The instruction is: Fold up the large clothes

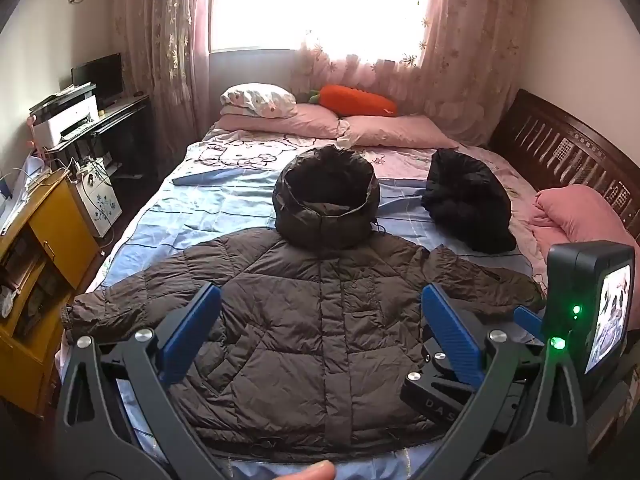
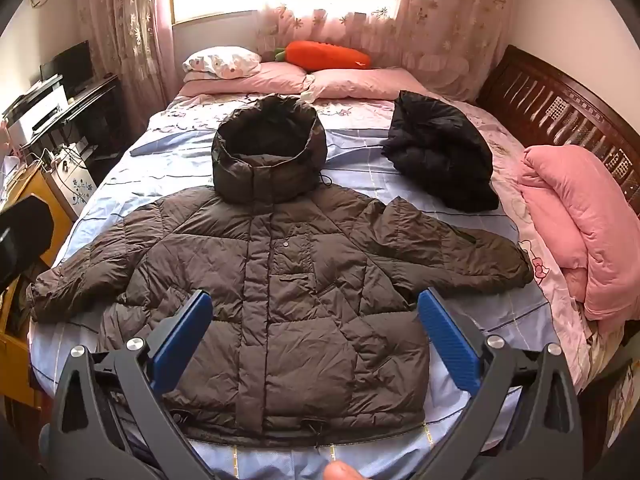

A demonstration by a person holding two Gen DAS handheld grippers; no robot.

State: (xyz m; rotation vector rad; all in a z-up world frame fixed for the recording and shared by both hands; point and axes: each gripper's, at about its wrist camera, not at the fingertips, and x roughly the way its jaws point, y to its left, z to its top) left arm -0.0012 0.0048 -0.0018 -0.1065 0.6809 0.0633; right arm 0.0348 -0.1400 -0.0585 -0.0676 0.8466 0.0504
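A large brown hooded puffer jacket (image 1: 312, 320) lies flat and front up on the bed, sleeves spread out to both sides, hood toward the pillows. It also shows in the right wrist view (image 2: 288, 288). My left gripper (image 1: 320, 308) is open and empty, held above the jacket's lower half. My right gripper (image 2: 316, 312) is open and empty, also above the jacket's lower half. The right gripper's body (image 1: 584, 312) shows at the right edge of the left wrist view.
A folded black jacket (image 2: 440, 160) lies at the bed's back right. A pink quilt (image 2: 576, 220) is bundled along the wooden headboard (image 2: 560, 100). Pillows (image 2: 280, 72) and a carrot plush (image 2: 328, 56) lie at the far end. A yellow cabinet (image 1: 44, 240) stands left.
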